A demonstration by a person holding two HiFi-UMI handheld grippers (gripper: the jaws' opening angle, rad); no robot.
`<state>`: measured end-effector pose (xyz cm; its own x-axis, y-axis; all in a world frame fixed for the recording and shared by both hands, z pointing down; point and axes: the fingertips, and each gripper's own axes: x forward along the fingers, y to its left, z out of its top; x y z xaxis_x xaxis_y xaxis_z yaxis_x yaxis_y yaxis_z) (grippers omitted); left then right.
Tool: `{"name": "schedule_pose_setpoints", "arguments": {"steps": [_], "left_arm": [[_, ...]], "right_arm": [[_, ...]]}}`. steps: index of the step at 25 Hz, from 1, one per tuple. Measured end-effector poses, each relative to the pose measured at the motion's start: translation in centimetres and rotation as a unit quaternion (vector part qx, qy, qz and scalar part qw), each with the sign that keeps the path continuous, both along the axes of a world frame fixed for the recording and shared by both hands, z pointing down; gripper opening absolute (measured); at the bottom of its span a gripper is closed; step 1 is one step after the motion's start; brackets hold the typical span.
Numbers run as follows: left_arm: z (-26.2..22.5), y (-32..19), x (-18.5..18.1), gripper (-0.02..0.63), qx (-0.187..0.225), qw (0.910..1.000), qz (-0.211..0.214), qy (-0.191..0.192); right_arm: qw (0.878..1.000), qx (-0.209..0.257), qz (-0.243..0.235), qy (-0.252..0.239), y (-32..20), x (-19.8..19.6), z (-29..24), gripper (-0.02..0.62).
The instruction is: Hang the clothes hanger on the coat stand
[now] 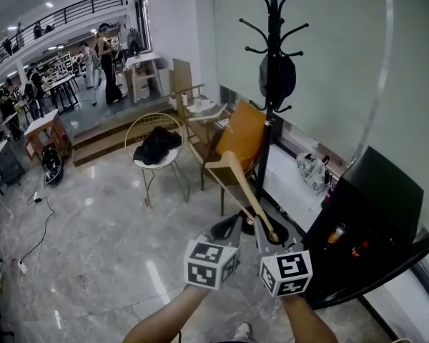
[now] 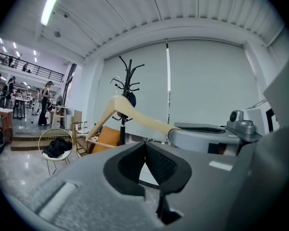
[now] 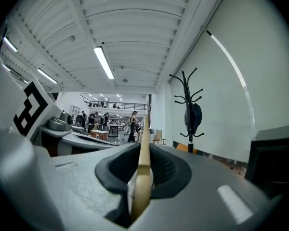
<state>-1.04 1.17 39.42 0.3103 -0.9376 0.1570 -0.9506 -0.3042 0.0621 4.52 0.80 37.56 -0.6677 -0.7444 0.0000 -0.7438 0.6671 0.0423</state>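
Note:
A wooden clothes hanger (image 1: 237,183) slants up toward the black coat stand (image 1: 272,56), below its hooks. My right gripper (image 1: 266,233) is shut on one end of the hanger. In the right gripper view the hanger arm (image 3: 144,163) runs edge-on between the pads, with the coat stand (image 3: 189,110) off to the right. My left gripper (image 1: 232,227) sits just left of the right one, shut with nothing between its pads (image 2: 145,154). The left gripper view shows the hanger (image 2: 131,113) in front of the coat stand (image 2: 128,81). A dark bag (image 1: 277,78) hangs on the stand.
An orange chair (image 1: 244,131) stands against the stand's pole. A round wire chair with a black garment (image 1: 156,147) is to the left. A black cabinet with an open lid (image 1: 375,216) is close on the right, with a low white ledge (image 1: 289,181) behind it. People stand far back left.

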Motion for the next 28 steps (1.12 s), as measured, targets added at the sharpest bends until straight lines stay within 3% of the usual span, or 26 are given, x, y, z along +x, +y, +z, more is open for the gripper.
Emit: {"name": "schedule_pose_setpoints", "arguments": {"steps": [15,28], "left_arm": [[-0.9,-9.8,5.3,0.005,0.004,0.9998,-0.015,-0.01],[-0.7,-15.5,4.7,0.005,0.006,0.9999,-0.011,0.007]], "right_arm": [[1.0,0.009,-0.025,-0.007,-9.6,4.7,-0.8,0.058],[1.0,0.02,-0.018,0.001,-14.9,4.4,-0.9,0.058]]}}
